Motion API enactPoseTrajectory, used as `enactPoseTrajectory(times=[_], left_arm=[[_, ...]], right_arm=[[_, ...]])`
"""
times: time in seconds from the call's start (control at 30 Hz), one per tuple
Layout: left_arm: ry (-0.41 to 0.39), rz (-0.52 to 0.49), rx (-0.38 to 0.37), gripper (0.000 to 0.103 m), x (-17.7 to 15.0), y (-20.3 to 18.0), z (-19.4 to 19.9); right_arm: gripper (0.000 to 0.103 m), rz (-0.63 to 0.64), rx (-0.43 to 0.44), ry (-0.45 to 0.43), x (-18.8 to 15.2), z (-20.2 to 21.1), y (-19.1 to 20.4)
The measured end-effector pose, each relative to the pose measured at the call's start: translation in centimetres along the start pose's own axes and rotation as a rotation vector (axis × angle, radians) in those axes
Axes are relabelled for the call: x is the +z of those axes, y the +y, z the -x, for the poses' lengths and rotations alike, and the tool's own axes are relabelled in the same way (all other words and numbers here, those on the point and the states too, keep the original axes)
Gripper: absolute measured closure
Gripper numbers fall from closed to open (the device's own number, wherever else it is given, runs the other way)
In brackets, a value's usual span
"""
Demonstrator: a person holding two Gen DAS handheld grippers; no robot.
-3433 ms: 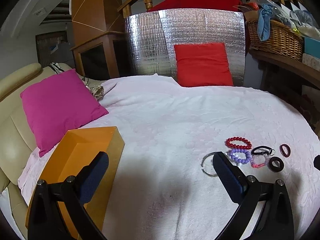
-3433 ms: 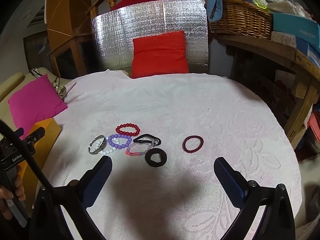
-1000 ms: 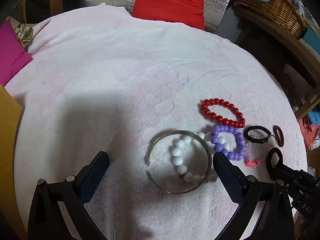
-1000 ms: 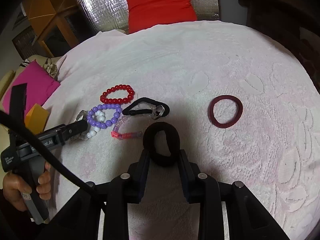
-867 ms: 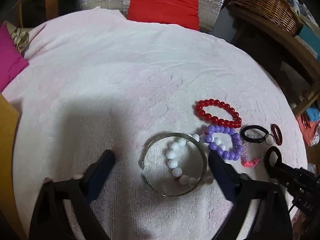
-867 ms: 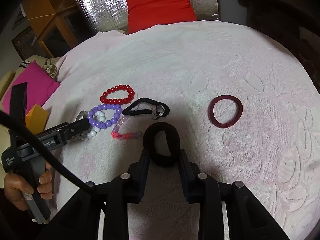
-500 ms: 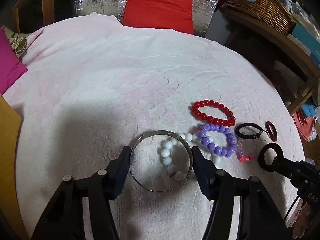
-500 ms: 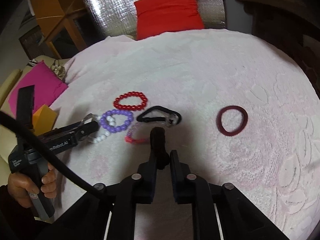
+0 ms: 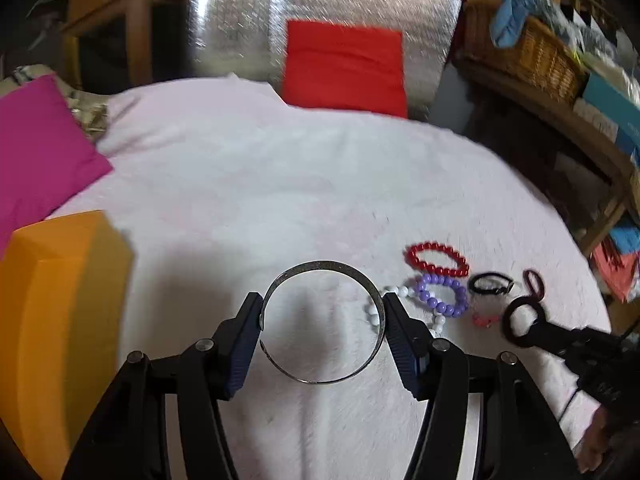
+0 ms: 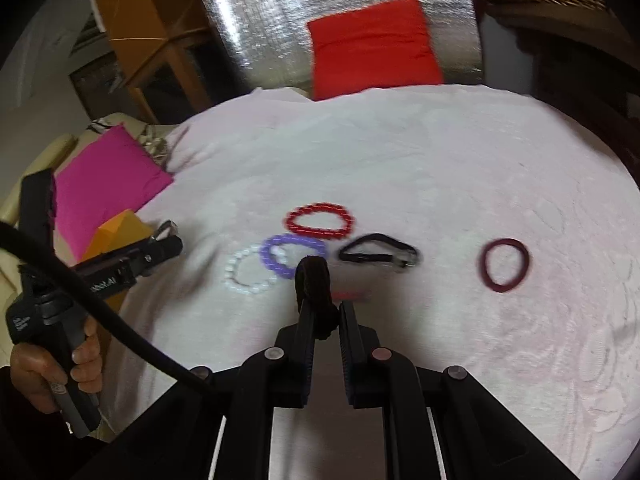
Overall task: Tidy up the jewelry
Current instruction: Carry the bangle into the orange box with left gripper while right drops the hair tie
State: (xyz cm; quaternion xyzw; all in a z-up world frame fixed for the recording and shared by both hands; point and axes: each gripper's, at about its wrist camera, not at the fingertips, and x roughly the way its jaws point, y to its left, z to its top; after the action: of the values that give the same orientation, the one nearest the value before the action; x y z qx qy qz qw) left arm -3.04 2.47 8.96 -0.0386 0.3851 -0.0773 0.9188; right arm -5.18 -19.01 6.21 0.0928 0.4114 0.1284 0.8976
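My left gripper (image 9: 323, 316) is shut on a silver open bangle (image 9: 320, 266) and holds it above the white cloth; it also shows in the right wrist view as the left gripper (image 10: 162, 245). My right gripper (image 10: 324, 312) is shut on a black scrunchie (image 10: 312, 276), which stands upright between the pads, off the cloth. On the cloth lie a red bead bracelet (image 10: 320, 220), a purple bead bracelet (image 10: 288, 254), a white bead bracelet (image 10: 246, 272), a black hair tie with a clasp (image 10: 378, 254), a small pink bracelet (image 10: 352, 294) and, apart at the right, a maroon hair tie (image 10: 504, 264).
An orange box (image 9: 60, 300) stands open at the cloth's left edge, beside a pink cushion (image 9: 36, 148). A red cushion (image 9: 344, 66) leans on a silver panel at the back. A wicker basket (image 9: 532, 56) sits on a shelf at the right. A hand (image 10: 56, 364) grips the left handle.
The left jaws closed on the bangle and lifted it off the white beads, toward the left. The right jaws closed on the black scrunchie and raised it off the cloth.
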Motion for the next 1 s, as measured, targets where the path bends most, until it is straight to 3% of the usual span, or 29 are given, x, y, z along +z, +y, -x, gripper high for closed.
enactPoseTrajectory(times=[0.27,0.43,0.57,0.77,1.0], left_arm=[[-0.097,0.135,0.140,0.041,-1.3,4.4,6.4],[-0.151,0.197,0.298,0.041,-3.1,8.4,9.9],[-0.123,0.308,0.394,0.041,-5.6,13.0,10.9],[-0.044,0.422,0.503,0.041,-8.1,17.9,9.9],[0.002,0.501,0.556,0.040,-9.4,20.7,9.8]], right_arm=[[0.090,0.075,0.092,0.032,-0.2,-1.7,5.8],[0.090,0.152,0.205,0.028,1.0,-2.7,12.2],[0.090,0.208,0.307,0.048,2.5,-4.4,18.4],[0.090,0.285,0.392,0.114,2.7,-8.0,26.5],[0.088,0.290,0.412,0.183,1.2,-11.2,31.1]])
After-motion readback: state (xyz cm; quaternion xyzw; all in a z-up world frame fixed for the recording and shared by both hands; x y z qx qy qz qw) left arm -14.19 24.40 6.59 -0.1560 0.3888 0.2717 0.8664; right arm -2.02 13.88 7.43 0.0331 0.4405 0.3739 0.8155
